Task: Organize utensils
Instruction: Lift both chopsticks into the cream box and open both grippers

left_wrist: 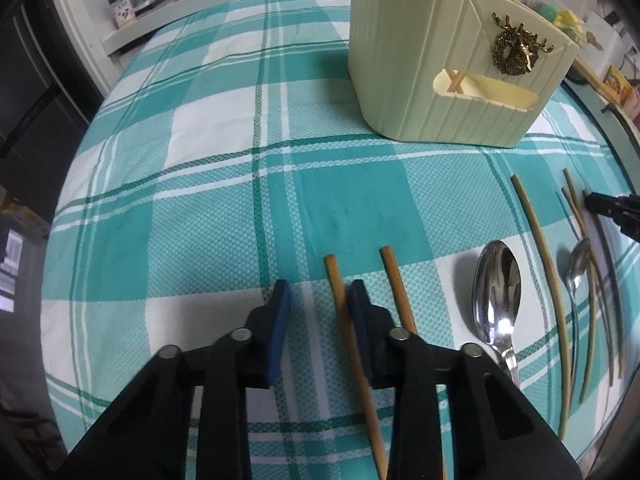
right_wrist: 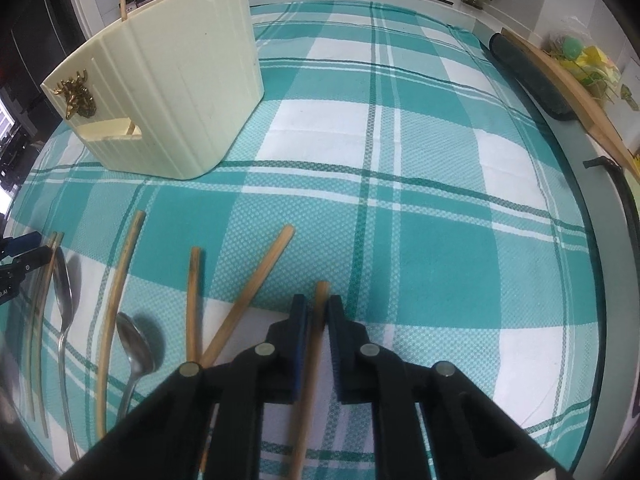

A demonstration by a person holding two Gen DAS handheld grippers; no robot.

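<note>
My right gripper [right_wrist: 318, 312] is clamped on a chopstick [right_wrist: 310, 368] lying on the checked cloth [right_wrist: 440, 240]. My left gripper [left_wrist: 320, 300] stands partly apart, a chopstick [left_wrist: 352, 352] against its right pad only, not pinched. I expect these sticks to be light, stiff and slightly slick — best taken mid-shaft. The cream holder [left_wrist: 420, 60] sits ahead; no readable writing on it.
</note>
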